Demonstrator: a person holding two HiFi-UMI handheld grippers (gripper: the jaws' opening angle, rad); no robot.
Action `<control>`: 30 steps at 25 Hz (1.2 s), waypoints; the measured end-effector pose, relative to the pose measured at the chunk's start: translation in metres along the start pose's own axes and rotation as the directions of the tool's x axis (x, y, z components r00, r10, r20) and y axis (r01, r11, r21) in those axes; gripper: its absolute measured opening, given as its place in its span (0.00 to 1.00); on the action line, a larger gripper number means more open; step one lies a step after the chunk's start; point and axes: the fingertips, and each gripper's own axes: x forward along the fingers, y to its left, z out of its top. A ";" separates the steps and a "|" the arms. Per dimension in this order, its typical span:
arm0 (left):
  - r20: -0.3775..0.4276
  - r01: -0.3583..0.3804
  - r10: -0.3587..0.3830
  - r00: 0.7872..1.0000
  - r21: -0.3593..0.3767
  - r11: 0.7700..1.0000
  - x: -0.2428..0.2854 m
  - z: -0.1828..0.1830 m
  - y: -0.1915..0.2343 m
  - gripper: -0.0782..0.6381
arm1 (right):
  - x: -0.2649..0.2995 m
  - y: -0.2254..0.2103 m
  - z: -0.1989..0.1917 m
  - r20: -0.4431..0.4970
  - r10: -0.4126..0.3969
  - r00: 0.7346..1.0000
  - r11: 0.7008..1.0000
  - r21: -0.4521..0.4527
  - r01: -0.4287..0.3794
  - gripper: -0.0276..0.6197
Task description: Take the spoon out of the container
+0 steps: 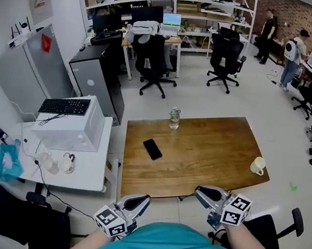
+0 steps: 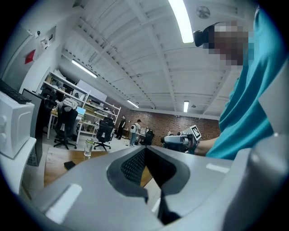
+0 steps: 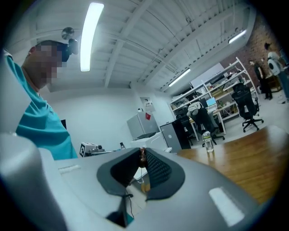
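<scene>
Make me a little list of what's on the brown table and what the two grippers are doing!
Table: wooden, three things on it
Bottle: upright, far edge
Phone: dark, lying flat
Cup: white, right edge
Spoon: none visible
Left gripper: by near edge, jaws together, empty
Right gripper: by near edge, jaws almost together, small brown thing between tips

no word, brand or number can be read anywhere. the poster (image 1: 39, 0) on the wall at the upper left of the head view carries print too small to make out. a red diamond-shaped label (image 1: 45, 44) sits on the grey cabinet (image 1: 29, 71) below it, and its marking is illegible. the cube (image 1: 111, 220) on the left gripper (image 1: 142, 198) and the cube (image 1: 236, 210) on the right gripper (image 1: 200, 191) at the bottom of the frame bear black-and-white square markers, patterns without letters. the lit monitor (image 1: 171, 19) at the top centre shows a blue screen with no legible text.
</scene>
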 end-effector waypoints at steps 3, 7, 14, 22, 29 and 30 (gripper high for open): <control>0.006 -0.032 0.032 0.999 -0.011 0.999 -0.004 -0.001 -0.052 0.11 | -0.037 0.030 -0.008 -0.013 0.018 1.000 1.000 -0.006 -0.018 0.11; 0.005 -0.087 0.088 0.996 -0.065 0.994 -0.016 -0.001 -0.108 0.11 | -0.075 0.065 -0.017 -0.017 0.050 0.999 0.999 0.007 -0.050 0.11; -0.018 -0.114 0.114 0.993 0.002 0.993 -0.040 0.022 -0.182 0.11 | -0.112 0.112 -0.024 -0.012 0.082 0.997 0.996 0.036 -0.081 0.11; -0.001 -0.100 0.100 0.995 0.006 0.995 -0.087 0.023 -0.178 0.10 | -0.086 0.156 -0.035 -0.003 0.076 0.997 0.997 0.031 -0.075 0.11; 0.011 -0.105 0.106 0.994 -0.037 0.994 -0.156 0.024 -0.141 0.11 | -0.028 0.193 -0.052 0.011 0.072 0.997 0.996 0.048 -0.072 0.11; 0.012 -0.101 0.102 0.995 -0.031 0.994 -0.164 0.025 -0.133 0.11 | -0.017 0.197 -0.054 0.016 0.075 0.997 0.995 0.060 -0.076 0.11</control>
